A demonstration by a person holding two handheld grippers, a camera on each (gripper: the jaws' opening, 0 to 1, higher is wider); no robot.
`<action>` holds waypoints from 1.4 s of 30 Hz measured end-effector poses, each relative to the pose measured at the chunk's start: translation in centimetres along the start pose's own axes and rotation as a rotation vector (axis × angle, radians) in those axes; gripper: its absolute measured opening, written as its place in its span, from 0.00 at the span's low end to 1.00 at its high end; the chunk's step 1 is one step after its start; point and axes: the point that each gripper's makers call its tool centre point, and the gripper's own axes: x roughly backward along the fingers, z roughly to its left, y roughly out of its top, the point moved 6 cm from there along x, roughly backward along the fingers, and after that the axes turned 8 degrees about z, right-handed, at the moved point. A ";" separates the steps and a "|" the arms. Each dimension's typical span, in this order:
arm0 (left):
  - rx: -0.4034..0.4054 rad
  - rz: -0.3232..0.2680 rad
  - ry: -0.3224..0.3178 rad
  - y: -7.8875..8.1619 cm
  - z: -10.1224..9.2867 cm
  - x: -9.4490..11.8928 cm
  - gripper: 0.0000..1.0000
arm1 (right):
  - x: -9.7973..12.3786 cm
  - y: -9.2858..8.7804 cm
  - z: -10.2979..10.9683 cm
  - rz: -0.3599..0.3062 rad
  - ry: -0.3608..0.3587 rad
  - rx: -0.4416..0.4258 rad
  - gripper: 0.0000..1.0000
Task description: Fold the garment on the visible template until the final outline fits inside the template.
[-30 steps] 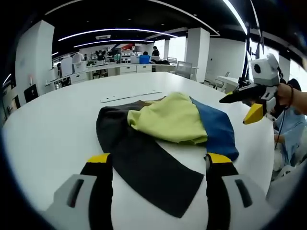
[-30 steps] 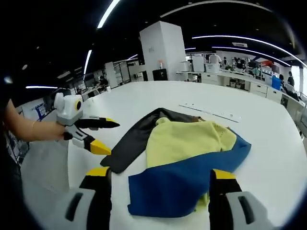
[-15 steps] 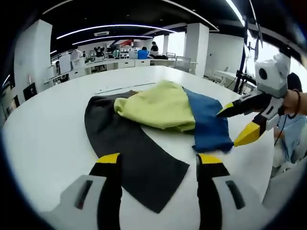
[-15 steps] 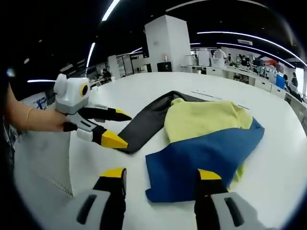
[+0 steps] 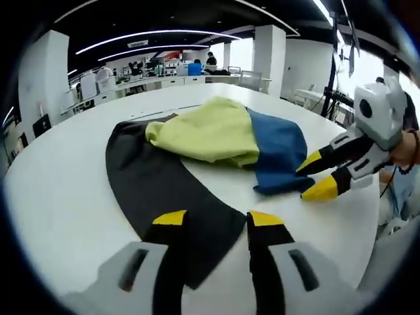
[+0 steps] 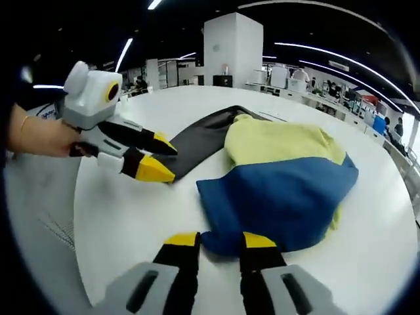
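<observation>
A garment lies crumpled on the white table. It has a yellow middle, a blue part and a long dark sleeve. My left gripper is low over the end of that sleeve, jaws narrowed with cloth lying between them and a gap still showing. My right gripper straddles the near hem of the blue part, jaws also narrowed but apart. From the right gripper view, the left gripper has its tips at the dark sleeve. The right gripper sits at the blue corner.
A thin pale strip lies on the table beyond the garment. A hand holds the left gripper. Desks, chairs and white pillars fill the office behind. The table's rim runs close on the right.
Both grippers have come down and forward onto the garment's edges, left to the dark sleeve end, right to the blue hem. Both pairs of jaws have narrowed. The garment lies as before.
</observation>
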 end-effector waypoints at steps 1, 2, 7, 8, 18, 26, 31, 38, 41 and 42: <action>0.007 0.003 -0.003 -0.2 -0.2 -0.1 0.30 | 0.0 0.0 0.0 0.002 -0.005 0.003 0.17; 0.012 0.007 -0.003 -0.2 -0.2 -0.1 0.29 | 0.0 0.0 0.0 0.005 -0.011 0.007 0.16; 0.007 -0.001 0.005 0.0 -0.4 -0.3 0.22 | 0.0 0.0 -0.2 0.012 -0.031 0.033 0.06; 0.012 0.000 0.014 0.0 -0.3 -0.3 0.17 | 0.0 0.0 -0.3 0.013 -0.033 0.034 0.05; 0.037 0.023 0.049 -0.2 1.6 0.4 0.01 | 2.0 1.7 -1.0 -0.028 -0.017 0.039 0.01; 0.029 -0.003 0.073 0.6 3.9 2.9 0.01 | 5.9 4.6 -3.9 -0.120 -0.054 0.035 0.00; 0.063 -0.019 0.094 1.1 5.6 4.6 0.01 | 8.1 5.9 -6.8 -0.159 -0.099 -0.008 0.00; 0.042 -0.029 0.175 1.5 8.0 6.5 0.01 | 9.4 5.7 -11.1 -0.134 -0.216 -0.036 0.00; 0.054 -0.022 0.211 1.2 9.4 7.1 0.01 | 10.3 5.3 -13.3 -0.110 -0.302 -0.029 0.00; 0.059 -0.022 0.215 1.1 9.5 7.2 0.01 | 10.6 5.0 -14.1 -0.100 -0.328 -0.039 0.00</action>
